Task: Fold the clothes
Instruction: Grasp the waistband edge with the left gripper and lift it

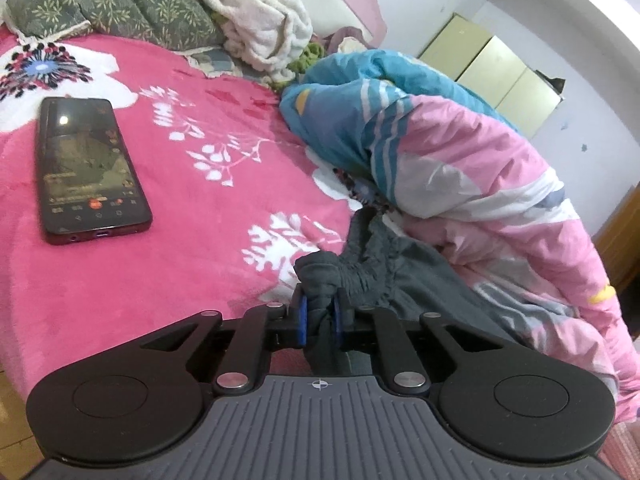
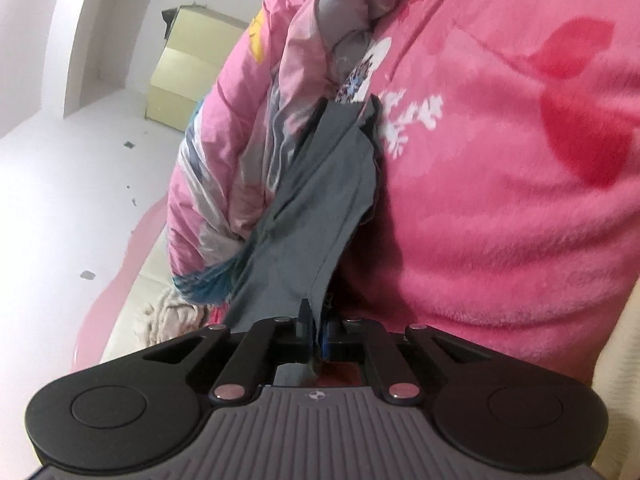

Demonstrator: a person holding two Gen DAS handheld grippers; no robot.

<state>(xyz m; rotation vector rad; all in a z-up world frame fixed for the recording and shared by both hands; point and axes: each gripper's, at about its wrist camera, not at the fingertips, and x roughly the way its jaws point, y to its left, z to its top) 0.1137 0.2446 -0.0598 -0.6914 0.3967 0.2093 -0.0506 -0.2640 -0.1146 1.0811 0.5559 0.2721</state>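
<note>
A dark grey garment with an elastic waistband (image 1: pixel 384 264) lies on the pink floral blanket (image 1: pixel 200 152), next to a bunched quilt. My left gripper (image 1: pixel 320 312) is shut on a bunched end of the waistband, close to the blanket. In the right wrist view the same grey garment (image 2: pixel 320 200) stretches away from my right gripper (image 2: pixel 316 336), which is shut on its near edge. The cloth hangs taut between the gripper and the quilt (image 2: pixel 248 140).
A phone (image 1: pixel 90 168) lies screen up on the blanket at the left. A pink, blue and grey quilt (image 1: pixel 460 152) is heaped at the right. A patterned grey pillow (image 1: pixel 112 4) and a white towel (image 1: pixel 256 12) lie at the bed's head. Yellow-green cabinets (image 1: pixel 500 72) stand by the wall.
</note>
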